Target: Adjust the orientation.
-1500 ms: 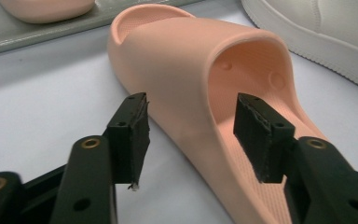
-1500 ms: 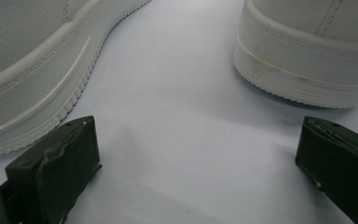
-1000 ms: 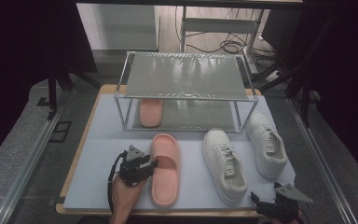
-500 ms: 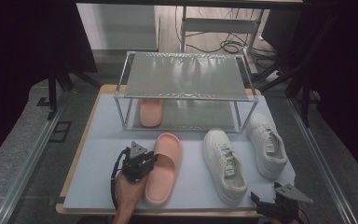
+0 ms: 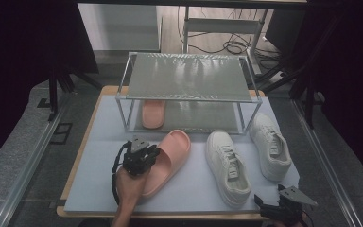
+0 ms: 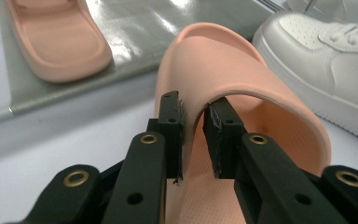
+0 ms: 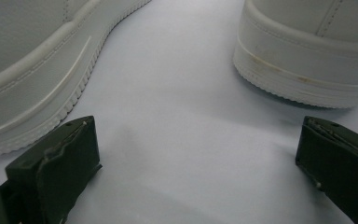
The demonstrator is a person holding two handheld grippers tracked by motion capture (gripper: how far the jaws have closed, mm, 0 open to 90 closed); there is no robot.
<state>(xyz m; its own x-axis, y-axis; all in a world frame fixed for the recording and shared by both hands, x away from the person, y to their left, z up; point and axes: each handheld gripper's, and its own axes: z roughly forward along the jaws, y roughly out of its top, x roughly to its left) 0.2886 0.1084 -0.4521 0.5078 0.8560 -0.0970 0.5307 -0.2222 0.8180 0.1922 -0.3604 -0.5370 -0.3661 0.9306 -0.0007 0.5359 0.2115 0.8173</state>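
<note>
My left gripper (image 5: 141, 155) (image 6: 193, 112) is shut on the side wall of a pink slipper's (image 5: 172, 152) (image 6: 242, 79) strap; its jaws have just been closing, one pad inside the strap and one outside. The slipper lies slanted, toe toward the rack, its gripped side raised off the mat. Its pair, a second pink slipper (image 5: 152, 113) (image 6: 56, 37), rests on the lower shelf of the metal rack (image 5: 186, 75). My right gripper (image 5: 283, 205) (image 7: 200, 144) stands open at the mat's near right edge, with nothing between its jaws.
Two white sneakers (image 5: 228, 165) (image 5: 270, 144) lie on the pale mat (image 5: 99, 142) right of the slipper, toes toward the rack; the right gripper view sees their soles (image 7: 32, 88) (image 7: 307, 70) close ahead. Wooden table edges frame the mat.
The left gripper closed on the slipper's strap and rose a little. The slipper swung from straight to slanted, toe to the right. The right gripper kept still.
</note>
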